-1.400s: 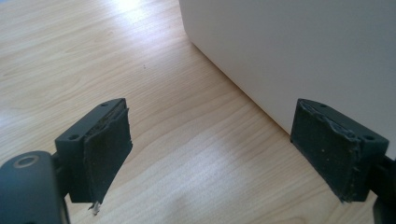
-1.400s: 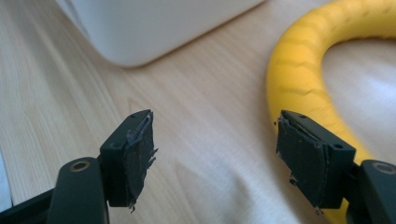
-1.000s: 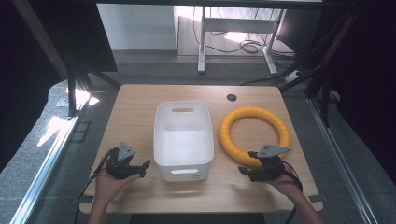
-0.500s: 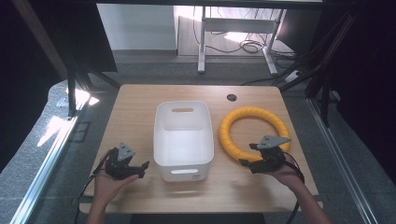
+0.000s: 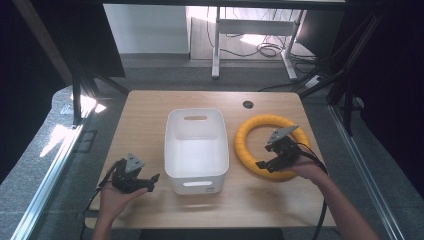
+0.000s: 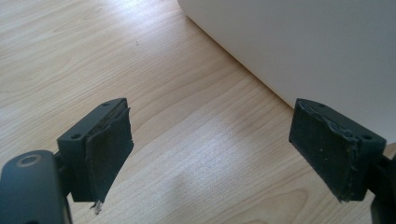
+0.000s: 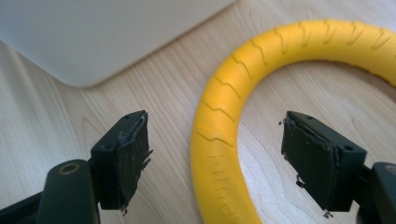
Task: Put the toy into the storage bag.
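At centre right of the high view, the right gripper (image 5: 263, 164) hangs over the near-left arc of the ribbed yellow rubber ring (image 5: 250, 134), jaws released and straddling it, nothing grasped, apparently lined up to pinch it. Its jaws have just been opening. The left gripper (image 5: 153, 182), also released and holding nothing, waits beside the white plastic bin (image 5: 196, 170), seemingly the ring's destination.

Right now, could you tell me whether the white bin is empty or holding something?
Empty. The high view looks straight into the white bin and shows bare white floor; the yellow ring lies flat on the table beside it.
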